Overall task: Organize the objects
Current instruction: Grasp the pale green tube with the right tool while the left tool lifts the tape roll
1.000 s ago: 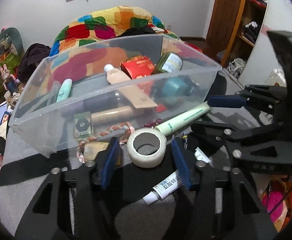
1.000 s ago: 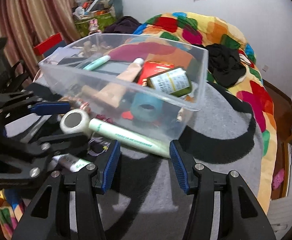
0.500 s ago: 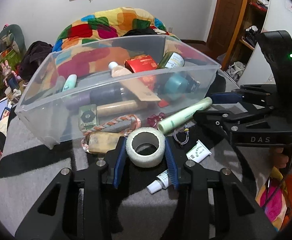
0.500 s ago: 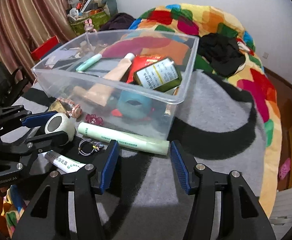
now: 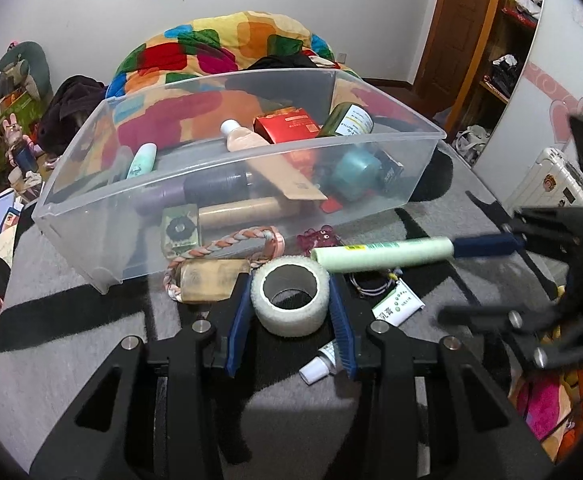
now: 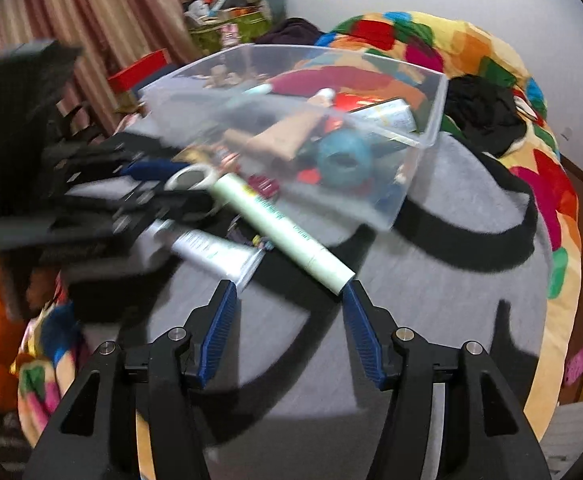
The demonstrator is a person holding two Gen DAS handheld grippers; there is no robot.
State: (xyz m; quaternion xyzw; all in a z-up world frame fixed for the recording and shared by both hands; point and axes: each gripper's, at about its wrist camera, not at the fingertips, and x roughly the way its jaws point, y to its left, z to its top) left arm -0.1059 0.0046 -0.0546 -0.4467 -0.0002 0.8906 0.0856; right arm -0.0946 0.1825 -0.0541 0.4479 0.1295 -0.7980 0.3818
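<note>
While the left gripper clamps its blue pads against both sides of the white tape roll, the roll sits upright, hole facing up, over the grey-and-black rug just in front of the clear plastic bin. Whether the roll rests on the rug or is lifted off it, I cannot tell. The bin's long wall faces this gripper, and inside lie a red box, a teal ring, a dark bottle with a white label and a beige tube.

Outside the bin's near wall, a braided cord loops around a tan block, just left of the roll. A pale green tube lies right of the roll, its far end meeting the right gripper. In the right wrist view, blurred with motion, those jaws are spread wide, the right-hand pad touching the tube's end, nothing grasped. A white ointment tube lies partly under the left gripper's right finger, with thin hair ties beside it.
</note>
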